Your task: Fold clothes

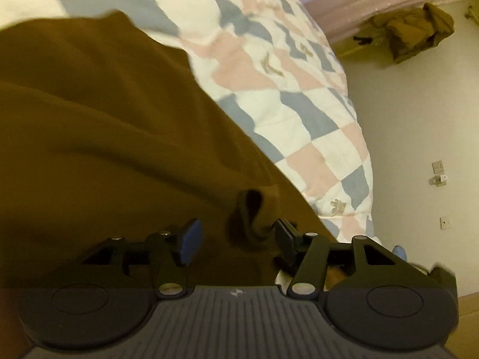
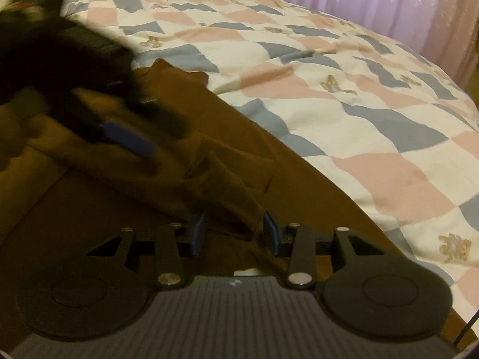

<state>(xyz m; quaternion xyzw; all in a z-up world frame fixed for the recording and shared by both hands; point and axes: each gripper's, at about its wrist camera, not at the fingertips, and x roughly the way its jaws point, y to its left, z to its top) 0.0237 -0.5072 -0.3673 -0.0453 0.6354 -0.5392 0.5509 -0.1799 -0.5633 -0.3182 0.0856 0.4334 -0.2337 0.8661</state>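
A brown garment (image 1: 104, 125) lies spread on the bed, rumpled into long ridges. My left gripper (image 1: 238, 237) hovers low over its edge with its jaws apart; a small dark loop of the cloth (image 1: 250, 215) stands between the fingers, and neither pad presses it. In the right wrist view the brown garment (image 2: 227, 137) runs diagonally. My right gripper (image 2: 234, 233) has its jaws apart around the end of a raised fold (image 2: 230, 200). The left gripper shows there as a dark blur with one blue pad (image 2: 128, 139) over the cloth.
A quilt (image 2: 344, 95) checked in pink, grey and white covers the bed. Pink curtains (image 2: 374, 3) hang behind it. In the left wrist view a brown jacket (image 1: 413, 36) hangs on the wall, with wall sockets (image 1: 438, 173) below.
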